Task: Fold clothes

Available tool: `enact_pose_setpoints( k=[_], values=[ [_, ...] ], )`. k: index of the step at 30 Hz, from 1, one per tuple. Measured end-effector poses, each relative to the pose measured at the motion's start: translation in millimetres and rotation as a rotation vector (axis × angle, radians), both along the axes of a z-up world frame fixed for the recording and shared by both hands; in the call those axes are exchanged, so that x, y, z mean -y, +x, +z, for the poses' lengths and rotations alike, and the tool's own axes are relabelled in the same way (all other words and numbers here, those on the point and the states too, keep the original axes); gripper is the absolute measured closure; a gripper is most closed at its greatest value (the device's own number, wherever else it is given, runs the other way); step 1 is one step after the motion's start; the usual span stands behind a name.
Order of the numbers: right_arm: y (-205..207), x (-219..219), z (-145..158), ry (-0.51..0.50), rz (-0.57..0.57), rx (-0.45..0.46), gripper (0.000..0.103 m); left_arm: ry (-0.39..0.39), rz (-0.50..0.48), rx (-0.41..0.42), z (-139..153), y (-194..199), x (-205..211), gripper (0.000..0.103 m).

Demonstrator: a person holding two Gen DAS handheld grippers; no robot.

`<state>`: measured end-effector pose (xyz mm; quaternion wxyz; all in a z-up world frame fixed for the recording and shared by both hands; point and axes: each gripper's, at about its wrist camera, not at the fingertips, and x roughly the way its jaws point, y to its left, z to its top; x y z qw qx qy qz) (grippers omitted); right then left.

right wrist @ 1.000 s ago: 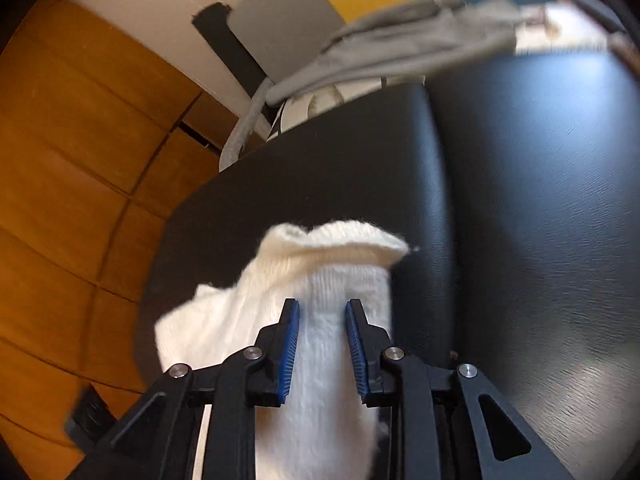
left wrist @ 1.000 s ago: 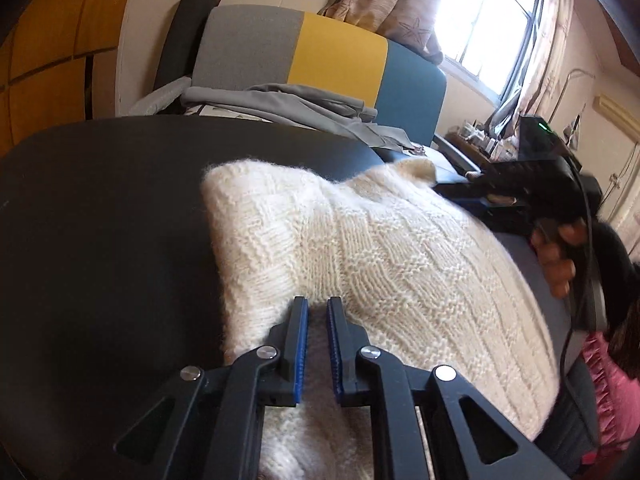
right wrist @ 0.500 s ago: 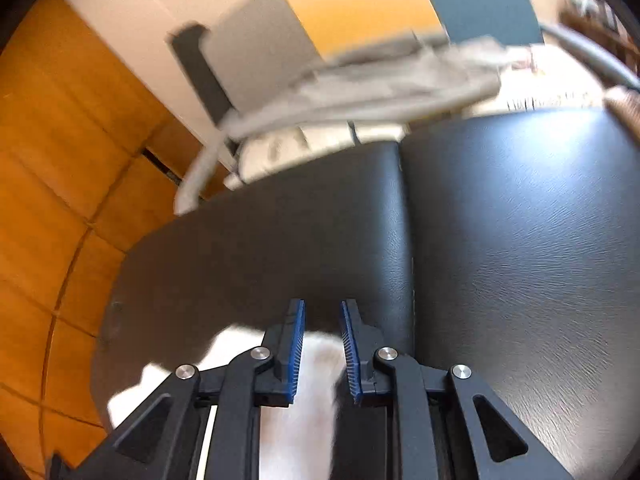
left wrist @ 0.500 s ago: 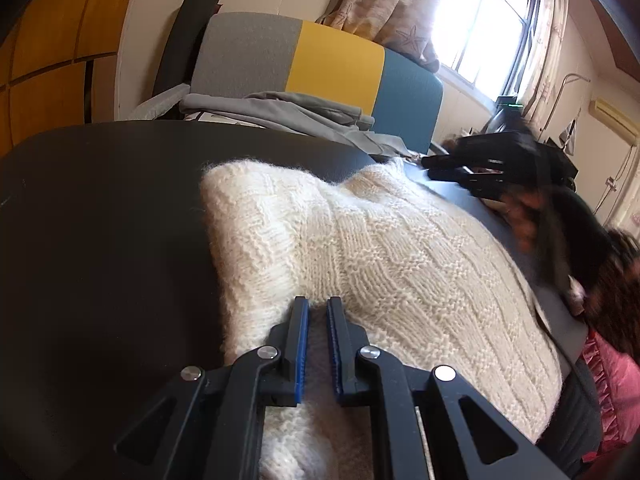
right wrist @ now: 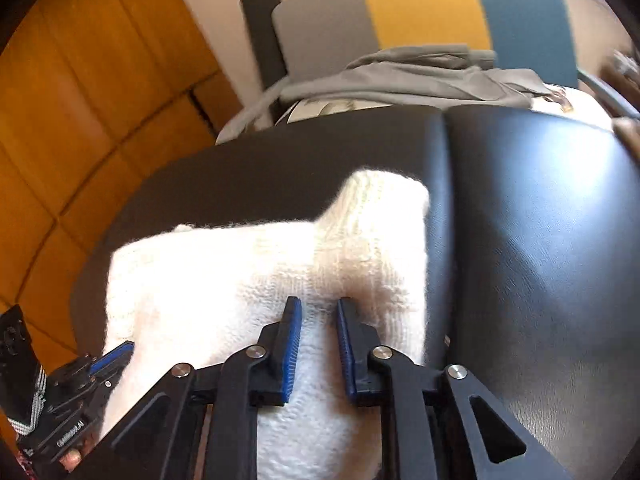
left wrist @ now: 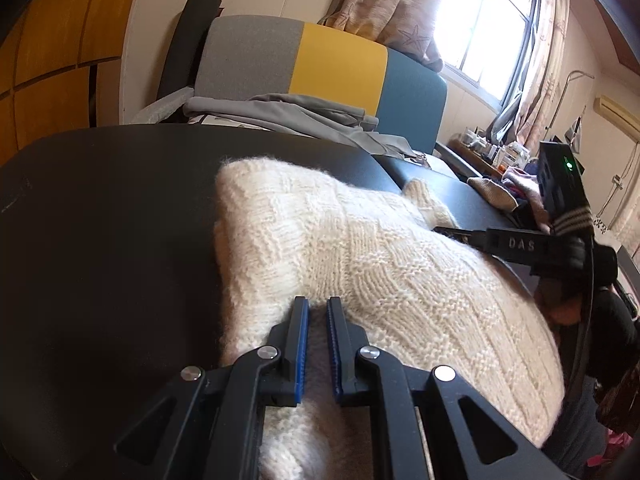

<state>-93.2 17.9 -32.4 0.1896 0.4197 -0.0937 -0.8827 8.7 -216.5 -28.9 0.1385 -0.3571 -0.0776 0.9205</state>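
A cream knitted sweater (left wrist: 380,264) lies in a thick bundle on the black padded table (left wrist: 100,240). My left gripper (left wrist: 317,306) sits at its near edge, fingers almost together with knit pinched between the blue pads. My right gripper (right wrist: 319,306) is down on the sweater (right wrist: 240,264) near the sleeve cuff (right wrist: 384,200), its pads closed on bunched fabric. In the left wrist view the right gripper (left wrist: 444,231) shows side-on at the sweater's right edge. The left gripper (right wrist: 120,350) appears at the lower left of the right wrist view.
Behind the table (right wrist: 540,220) stands a seat with a grey, yellow and blue back (left wrist: 336,64), and a grey garment (left wrist: 300,114) is draped on it. More clothes (left wrist: 496,194) are piled at the far right. Orange wooden panels (right wrist: 80,100) line the left wall.
My right gripper narrowed on the sleeve, swung up and away, then came back down on the sweater's right side. The sleeve now lies against the body. My left gripper stayed put.
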Motion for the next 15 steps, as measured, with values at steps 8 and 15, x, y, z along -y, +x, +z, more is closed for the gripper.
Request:
enact_pose_setpoints(
  k=[8,15],
  values=[
    [16,-20,35,-0.113,-0.064,0.02,0.082,0.053,-0.001,-0.055,33,28,13,0.09],
    [86,11,58,-0.008,0.117,-0.069,0.082,-0.08,-0.08,-0.029,28,39,-13,0.087]
  ],
)
